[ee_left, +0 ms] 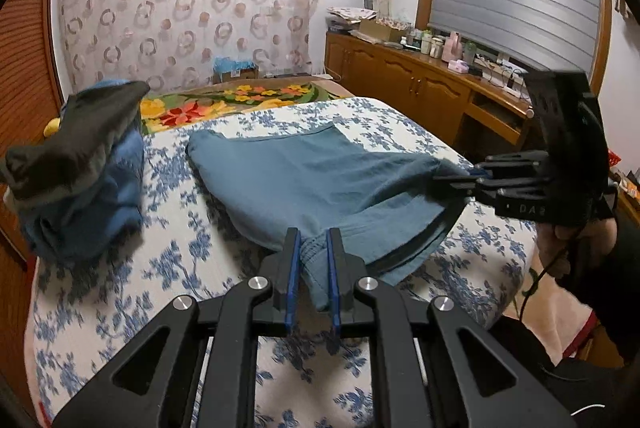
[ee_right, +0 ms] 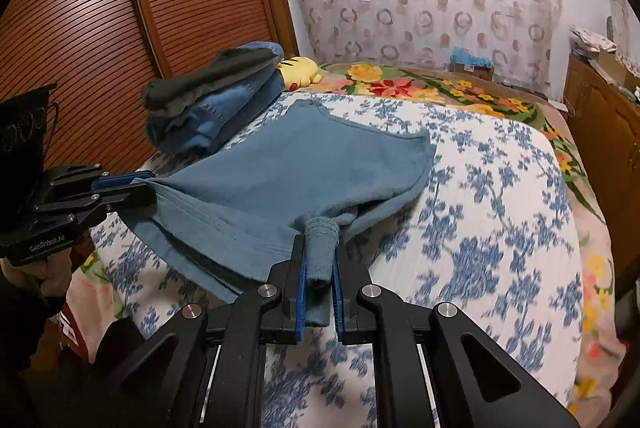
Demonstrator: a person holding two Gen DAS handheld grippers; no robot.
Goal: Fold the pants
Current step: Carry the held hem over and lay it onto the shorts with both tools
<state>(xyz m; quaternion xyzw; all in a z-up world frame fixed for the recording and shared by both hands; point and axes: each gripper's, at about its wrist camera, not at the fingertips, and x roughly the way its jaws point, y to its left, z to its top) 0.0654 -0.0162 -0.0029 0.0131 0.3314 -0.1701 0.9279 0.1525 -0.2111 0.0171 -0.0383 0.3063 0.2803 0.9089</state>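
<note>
Teal-blue pants (ee_left: 304, 172) lie partly folded on the bed, their near edge lifted off the cover. My left gripper (ee_left: 314, 240) is shut on a bunched corner of the near edge. My right gripper (ee_right: 320, 232) is shut on the other near corner, a ribbed cuff. Each gripper shows in the other's view: the right gripper (ee_left: 468, 182) at the pants' right edge, the left gripper (ee_right: 140, 186) at their left edge. The pants (ee_right: 288, 164) stretch between the two grippers, and their far part rests flat on the bed.
The bed has a white cover with blue flowers (ee_left: 120, 280). A stack of folded dark and blue clothes (ee_left: 76, 164) sits at the left by a yellow plush toy (ee_right: 300, 70). A wooden louvred wardrobe (ee_right: 100, 28) stands left, and a wooden cabinet with clutter (ee_left: 420, 76) stands right.
</note>
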